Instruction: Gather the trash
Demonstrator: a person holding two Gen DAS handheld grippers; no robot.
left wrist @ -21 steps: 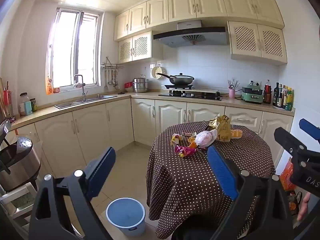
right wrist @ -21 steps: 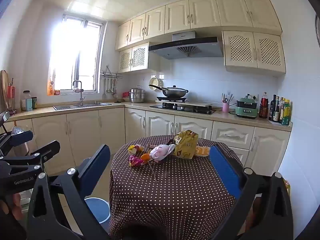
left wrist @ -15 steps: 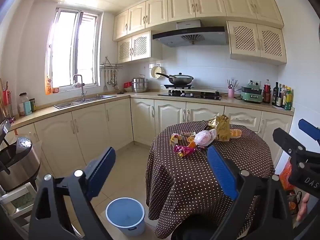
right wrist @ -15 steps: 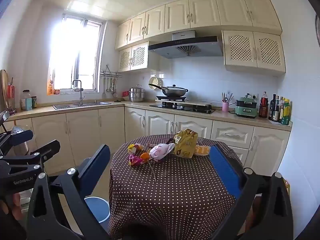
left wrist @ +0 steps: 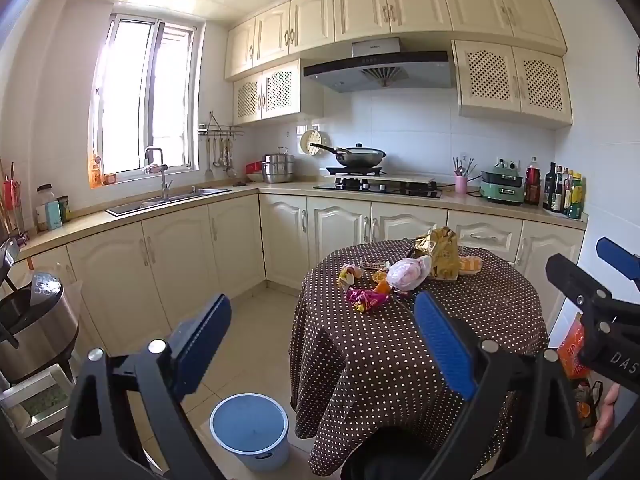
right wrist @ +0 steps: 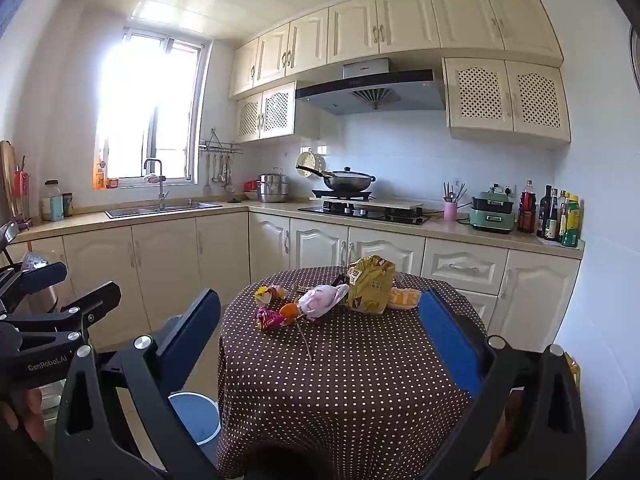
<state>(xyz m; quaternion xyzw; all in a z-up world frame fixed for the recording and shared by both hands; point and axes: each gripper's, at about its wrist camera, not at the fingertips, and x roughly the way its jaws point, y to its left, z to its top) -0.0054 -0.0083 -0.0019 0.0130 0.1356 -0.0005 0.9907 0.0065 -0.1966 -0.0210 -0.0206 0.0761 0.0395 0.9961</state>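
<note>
Cream kitchen cabinets ring a round table [right wrist: 352, 380] in a dotted brown cloth. Both the left gripper [left wrist: 320, 344] and right gripper [right wrist: 320, 332] hang empty, fingers spread wide. Well ahead of them lies the trash: pink wrapper [right wrist: 269, 317], white bag [right wrist: 322, 300], yellow snack bag [right wrist: 370, 284]. Below and left waits the blue bin [left wrist: 250, 430], likely placed for drop-offs.

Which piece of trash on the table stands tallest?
The crumpled yellow snack bag at the back of the pile on the dotted table. It stands upright, while the pink plastic bag and magenta wrapper lie low.
</note>
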